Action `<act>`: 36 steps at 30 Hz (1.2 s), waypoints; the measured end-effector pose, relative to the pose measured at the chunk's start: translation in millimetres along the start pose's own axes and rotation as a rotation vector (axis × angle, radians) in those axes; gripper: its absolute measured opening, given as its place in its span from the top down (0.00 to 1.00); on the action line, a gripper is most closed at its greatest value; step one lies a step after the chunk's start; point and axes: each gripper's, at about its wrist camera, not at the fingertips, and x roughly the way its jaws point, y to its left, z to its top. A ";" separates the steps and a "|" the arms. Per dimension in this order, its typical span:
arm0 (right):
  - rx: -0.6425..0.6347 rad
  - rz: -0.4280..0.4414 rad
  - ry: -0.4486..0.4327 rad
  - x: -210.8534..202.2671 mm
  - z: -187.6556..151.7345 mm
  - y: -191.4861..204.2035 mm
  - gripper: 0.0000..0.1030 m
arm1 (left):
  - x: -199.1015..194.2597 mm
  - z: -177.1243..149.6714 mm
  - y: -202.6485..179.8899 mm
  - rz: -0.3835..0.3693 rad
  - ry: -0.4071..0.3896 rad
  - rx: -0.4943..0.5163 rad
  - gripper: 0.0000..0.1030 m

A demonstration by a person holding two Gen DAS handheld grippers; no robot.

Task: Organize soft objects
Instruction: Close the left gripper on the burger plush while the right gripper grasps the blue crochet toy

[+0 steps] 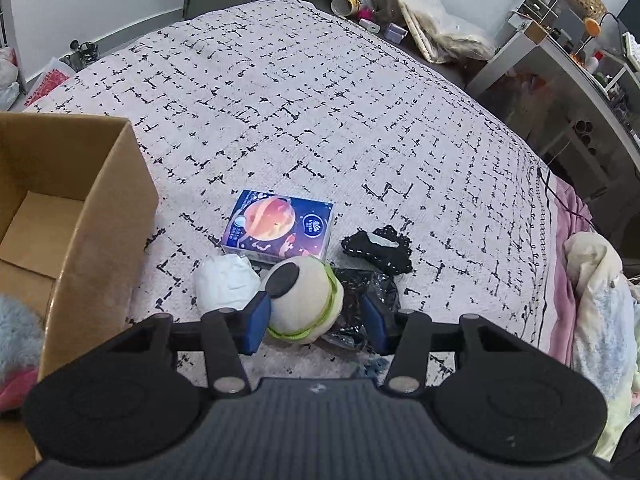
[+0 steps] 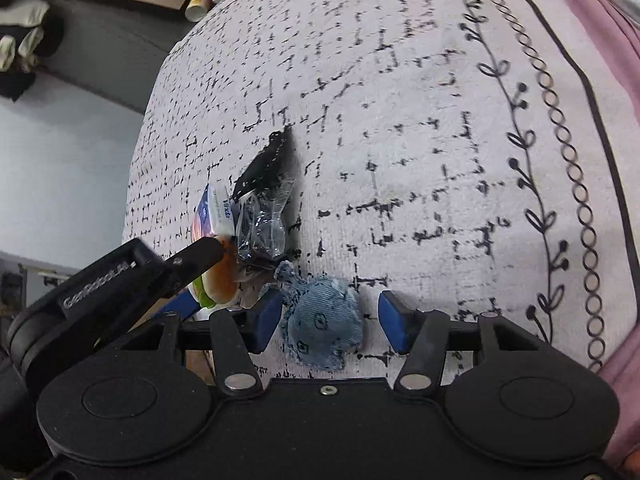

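In the left wrist view my left gripper [image 1: 316, 322] is open around a cream burger-shaped plush [image 1: 306, 300] with a green band and a black patch; the left pad touches it. Beside it lie a white soft bundle [image 1: 226, 282], a blue tissue pack [image 1: 278, 226], a black lace piece [image 1: 378, 246] and a clear bag of dark items [image 1: 364, 300]. In the right wrist view my right gripper [image 2: 330, 326] is open around a blue denim plush [image 2: 322, 326] on the bed. The left gripper's arm [image 2: 120, 280] and the burger plush [image 2: 224, 276] show at the left.
An open cardboard box [image 1: 100, 200] stands at the left on the bed, with a fluffy blue and pink thing [image 1: 16, 356] by its near corner. The patterned bedspread [image 1: 320, 100] stretches away. Folded cloths [image 1: 596, 300] lie at the right edge; a desk and clutter stand beyond.
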 end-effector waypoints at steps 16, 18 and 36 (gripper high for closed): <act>-0.087 0.062 -0.024 -4.1 -8.4 11.8 0.93 | -21.1 1.0 5.4 -0.012 -0.040 -0.017 0.79; -0.095 0.076 -0.040 -9.9 -9.9 13.5 0.96 | -28.3 0.5 4.1 -0.018 -0.052 -0.008 0.80; -0.217 0.247 -0.215 -73.0 -22.6 36.4 0.97 | -107.4 5.0 21.1 -0.027 -0.162 0.001 0.80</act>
